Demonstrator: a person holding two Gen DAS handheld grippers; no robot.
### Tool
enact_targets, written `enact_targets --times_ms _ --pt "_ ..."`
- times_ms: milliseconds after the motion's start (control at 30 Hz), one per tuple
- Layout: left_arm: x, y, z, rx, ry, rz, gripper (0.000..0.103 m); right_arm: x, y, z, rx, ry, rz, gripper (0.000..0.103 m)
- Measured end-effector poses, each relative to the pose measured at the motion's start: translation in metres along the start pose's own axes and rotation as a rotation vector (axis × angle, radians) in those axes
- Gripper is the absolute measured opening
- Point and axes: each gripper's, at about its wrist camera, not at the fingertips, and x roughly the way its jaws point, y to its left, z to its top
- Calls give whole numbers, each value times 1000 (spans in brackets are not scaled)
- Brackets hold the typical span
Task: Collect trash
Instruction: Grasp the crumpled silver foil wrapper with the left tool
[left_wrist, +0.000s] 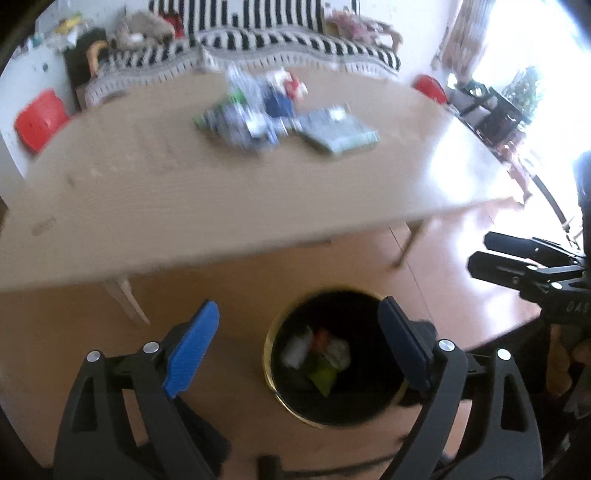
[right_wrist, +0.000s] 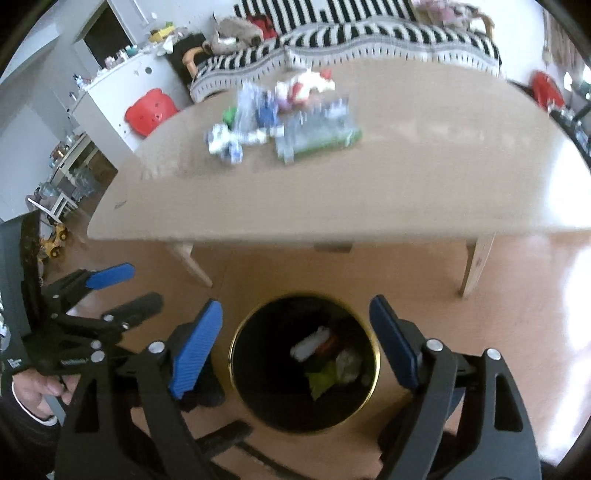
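Observation:
A black bin with a gold rim (left_wrist: 271, 373) (right_wrist: 376, 354) stands on the floor below both grippers, with white, red and green trash (left_wrist: 317, 354) (right_wrist: 328, 354) inside. My left gripper (left_wrist: 299, 332) is open and empty above it; it also shows in the right wrist view (right_wrist: 140, 286). My right gripper (right_wrist: 295, 328) is open and empty above the bin; it shows at the right of the left wrist view (left_wrist: 478, 254). A blurred pile of trash (left_wrist: 280, 110) (right_wrist: 284, 118), wrappers and a flat green pack, lies on the wooden table (left_wrist: 147, 192) (right_wrist: 369, 192).
Table legs (left_wrist: 125, 295) (right_wrist: 476, 266) stand on the wooden floor beyond the bin. A striped sofa (left_wrist: 258, 40) (right_wrist: 351, 29) runs behind the table. Red stools (left_wrist: 38, 118) (right_wrist: 147, 110) sit at the far sides. A white cabinet (right_wrist: 122, 85) stands at the left.

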Motion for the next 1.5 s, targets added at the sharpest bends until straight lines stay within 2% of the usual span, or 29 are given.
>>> enact_targets --times_ms 167,300,433,567,700,867,1100,1200,1300,1333,1500 --pt "-4 22 49 -8 -61 59 90 -2 6 57 -36 -66 -25 82" --pt "9 43 87 -41 -65 85 90 8 7 100 -43 -101 -37 86" --pt "32 58 121 -61 -72 130 90 35 2 143 -11 -111 -37 87" --pt "66 79 144 -126 -48 132 90 70 -9 170 30 -86 -50 87" --pt "88 89 150 -174 -26 121 90 102 -20 176 74 -41 -84 87" --pt "110 86 157 -238 8 68 90 119 -21 173 78 -8 -117 87" --pt "134 88 166 -241 19 101 90 133 -22 168 76 21 -131 87" --pt "133 94 164 -249 14 77 81 141 -17 163 54 42 -129 87" --pt "132 95 164 -234 0 55 50 147 -10 162 10 52 -123 87" --pt "133 96 164 -232 -2 50 36 151 -5 162 -19 56 -129 87" --pt "110 103 167 -241 -46 44 31 155 7 162 -120 36 -181 90"
